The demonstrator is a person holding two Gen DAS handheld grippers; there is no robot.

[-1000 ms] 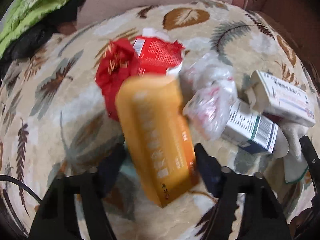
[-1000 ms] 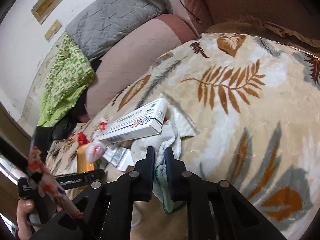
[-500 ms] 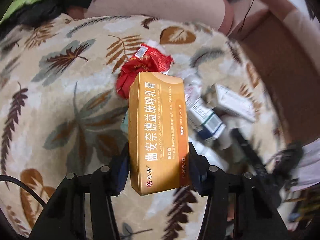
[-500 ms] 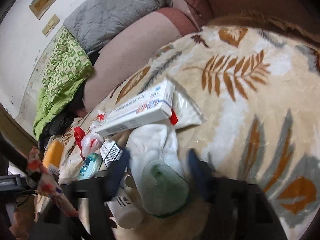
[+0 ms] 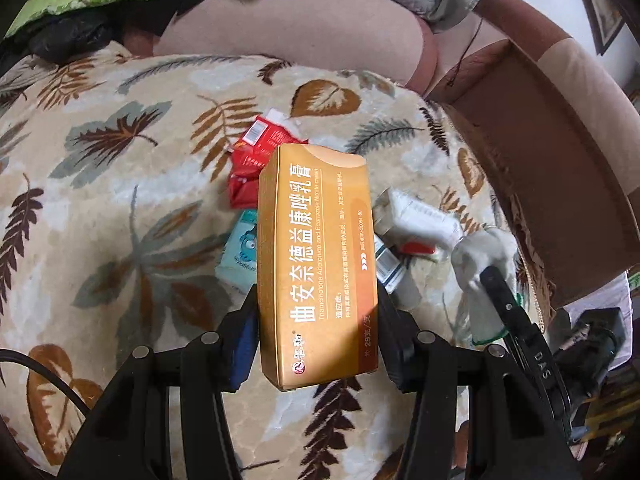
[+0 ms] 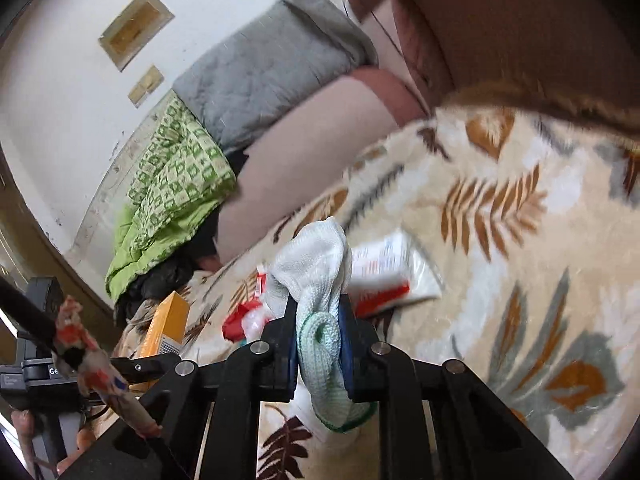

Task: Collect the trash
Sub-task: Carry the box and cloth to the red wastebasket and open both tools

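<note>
My left gripper (image 5: 318,340) is shut on an orange medicine box (image 5: 316,264), held up above the leaf-patterned blanket (image 5: 120,200). That orange box (image 6: 166,330) shows at the left in the right wrist view. My right gripper (image 6: 318,346) is shut on a white sock with a green cuff (image 6: 316,280), lifted off the blanket; the sock (image 5: 482,260) also hangs at the right of the left wrist view. On the blanket lie a red wrapper (image 5: 256,160), a light blue packet (image 5: 240,248), and white medicine boxes (image 5: 416,220).
A brown sofa arm (image 5: 540,152) rises on the right. A pink cushion (image 5: 288,32), a grey quilt (image 6: 272,64) and a green cover (image 6: 172,192) lie at the back. A white box on a clear plastic bag (image 6: 388,272) rests behind the sock.
My left gripper has lifted the orange box higher off the blanket. My right gripper opened around the sock, then shut on it and raised it.
</note>
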